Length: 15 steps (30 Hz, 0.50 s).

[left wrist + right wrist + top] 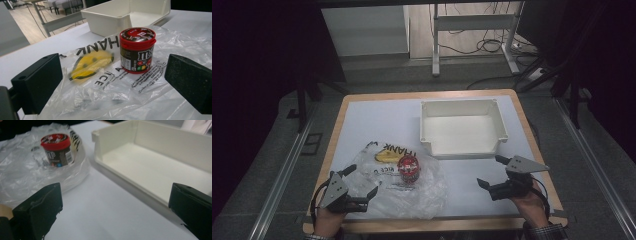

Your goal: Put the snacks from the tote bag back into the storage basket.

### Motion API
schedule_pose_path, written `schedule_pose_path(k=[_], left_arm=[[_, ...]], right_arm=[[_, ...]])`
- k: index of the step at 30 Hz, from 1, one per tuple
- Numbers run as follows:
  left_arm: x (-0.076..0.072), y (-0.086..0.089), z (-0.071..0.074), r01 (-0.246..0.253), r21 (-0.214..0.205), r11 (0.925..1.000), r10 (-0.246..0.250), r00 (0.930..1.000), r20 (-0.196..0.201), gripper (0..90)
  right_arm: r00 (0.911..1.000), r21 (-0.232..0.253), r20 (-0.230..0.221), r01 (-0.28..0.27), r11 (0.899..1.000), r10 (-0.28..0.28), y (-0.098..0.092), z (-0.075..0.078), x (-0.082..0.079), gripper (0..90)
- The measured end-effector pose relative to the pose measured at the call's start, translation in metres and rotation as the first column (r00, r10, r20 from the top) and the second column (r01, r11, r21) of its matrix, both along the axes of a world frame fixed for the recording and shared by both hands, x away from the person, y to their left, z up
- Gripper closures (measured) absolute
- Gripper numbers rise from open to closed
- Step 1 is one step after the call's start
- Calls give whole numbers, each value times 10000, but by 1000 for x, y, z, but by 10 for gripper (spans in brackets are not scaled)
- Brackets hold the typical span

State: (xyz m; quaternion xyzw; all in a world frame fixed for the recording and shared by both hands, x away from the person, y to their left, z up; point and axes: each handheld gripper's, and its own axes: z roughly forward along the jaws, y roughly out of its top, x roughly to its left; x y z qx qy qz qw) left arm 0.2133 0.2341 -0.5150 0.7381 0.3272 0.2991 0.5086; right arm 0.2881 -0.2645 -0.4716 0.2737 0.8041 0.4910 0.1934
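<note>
Left tool [362, 186] – jaws wide apart, nothing gripped – rests at the edge of the clear plastic bag [422, 192]. Right tool [492, 172] likewise gapes empty. The candy canister [408, 168] stands upright on the bag, near the empty white bin [462, 145]. No step looks begun.

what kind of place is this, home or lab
Most likely a lab or test room, not a home: a bare white-topped table stands on grey flooring, loose cables trail past a metal frame behind it, and only a white bin and a candy tub are laid out.
</note>
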Motion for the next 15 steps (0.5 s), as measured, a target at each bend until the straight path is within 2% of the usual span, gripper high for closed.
schedule_pose_path(k=[1,3,4,5,6,8,11,15], left_arm=[[0,0,0,0,0,10000,0,10000,0,13],[0,1,0,-3,-154,9999,3,10000,-31,13],[0,3,0,80,-395,9992,-81,10000,-20,13],[0,3,0,80,-395,9992,-81,10000,-20,13],[0,5,1,133,-585,9982,-133,9999,-3,13],[0,5,1,199,-695,9974,-200,9998,-4,13],[1,5,1,213,-700,9973,-213,9998,-2,13],[2,4,0,224,-572,9981,-226,9997,-37,12]], right_arm=[[9998,56,173,65,10000,-66,-3,0,0,0],[9998,53,193,73,10000,-74,-4,0,1,0],[9999,207,73,-87,9997,86,-5,-3,4,0],[10000,196,-73,-54,9998,56,-5,-5,5,0],[9997,186,-214,-133,9997,137,-5,-7,6,0],[9991,207,-311,-272,9994,279,-4,-7,5,0],[9990,302,-196,-399,9987,405,-3,-6,3,0],[9967,527,-315,-736,9959,753,-4,-6,3,0]])
